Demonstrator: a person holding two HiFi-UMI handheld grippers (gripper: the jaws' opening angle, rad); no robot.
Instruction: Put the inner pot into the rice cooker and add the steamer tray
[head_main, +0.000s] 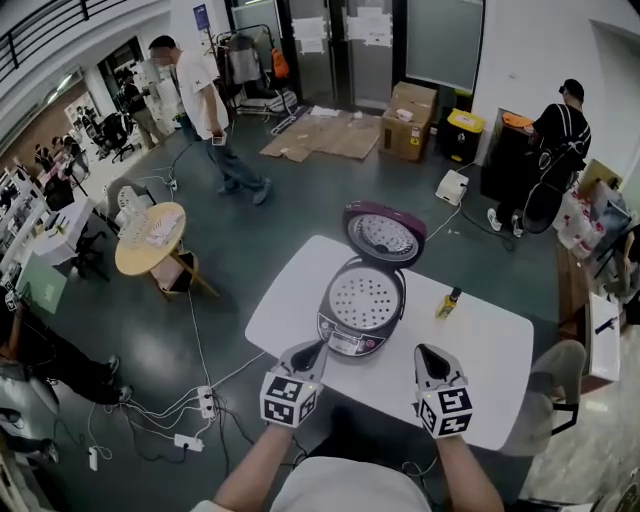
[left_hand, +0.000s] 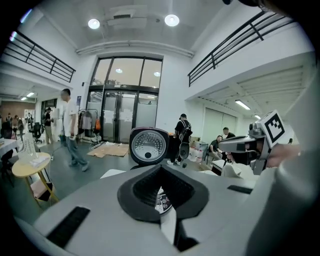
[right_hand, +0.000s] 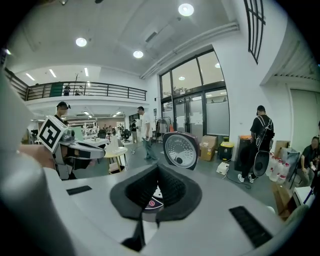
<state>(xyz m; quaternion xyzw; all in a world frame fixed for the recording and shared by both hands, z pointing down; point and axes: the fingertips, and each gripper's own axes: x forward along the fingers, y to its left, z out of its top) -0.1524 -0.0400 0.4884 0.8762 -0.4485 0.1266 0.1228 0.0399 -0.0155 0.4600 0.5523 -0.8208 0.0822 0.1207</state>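
Only overhead: steamer tray (head_main: 365, 298) in cooker (head_main: 346, 344)

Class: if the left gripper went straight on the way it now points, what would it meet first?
Probably the rice cooker, at its control panel, seen just beyond the shut, empty jaws of the left gripper; depth is unclear.

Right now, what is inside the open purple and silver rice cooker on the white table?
A pale, round, perforated steamer tray fills the opening of the rice cooker. Whatever lies beneath the tray, including any inner pot, is covered and cannot be seen.
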